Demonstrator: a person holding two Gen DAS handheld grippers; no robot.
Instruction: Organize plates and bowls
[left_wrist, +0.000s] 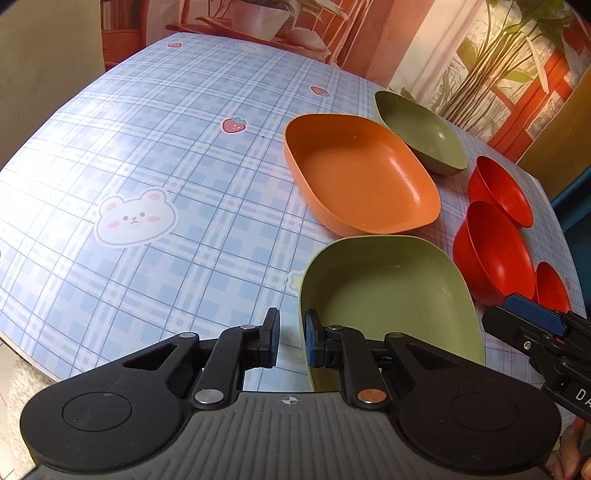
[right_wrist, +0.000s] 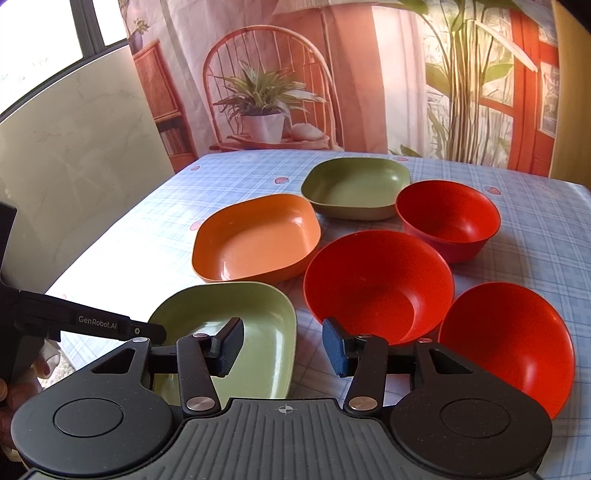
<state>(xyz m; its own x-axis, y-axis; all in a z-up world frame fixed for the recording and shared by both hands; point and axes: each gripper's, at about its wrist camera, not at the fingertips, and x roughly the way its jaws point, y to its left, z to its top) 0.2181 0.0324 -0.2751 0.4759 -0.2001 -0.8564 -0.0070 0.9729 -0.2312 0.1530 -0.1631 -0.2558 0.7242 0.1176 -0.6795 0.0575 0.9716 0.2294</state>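
A light green plate (left_wrist: 391, 291) lies nearest me; it also shows in the right wrist view (right_wrist: 240, 332). My left gripper (left_wrist: 291, 338) straddles its near left rim with a narrow gap, one finger inside, one outside. Behind it lie an orange plate (left_wrist: 362, 173) (right_wrist: 255, 243) and a darker green plate (left_wrist: 421, 133) (right_wrist: 354, 188). Three red bowls (right_wrist: 376, 280) (right_wrist: 448, 218) (right_wrist: 509, 343) stand to the right. My right gripper (right_wrist: 282, 347) is open and empty, hovering between the light green plate and the middle red bowl.
The table (left_wrist: 147, 166) has a blue checked cloth with bear and strawberry prints. A printed backdrop (right_wrist: 369, 74) hangs behind its far edge. The left gripper's body (right_wrist: 92, 325) reaches in at the left of the right wrist view.
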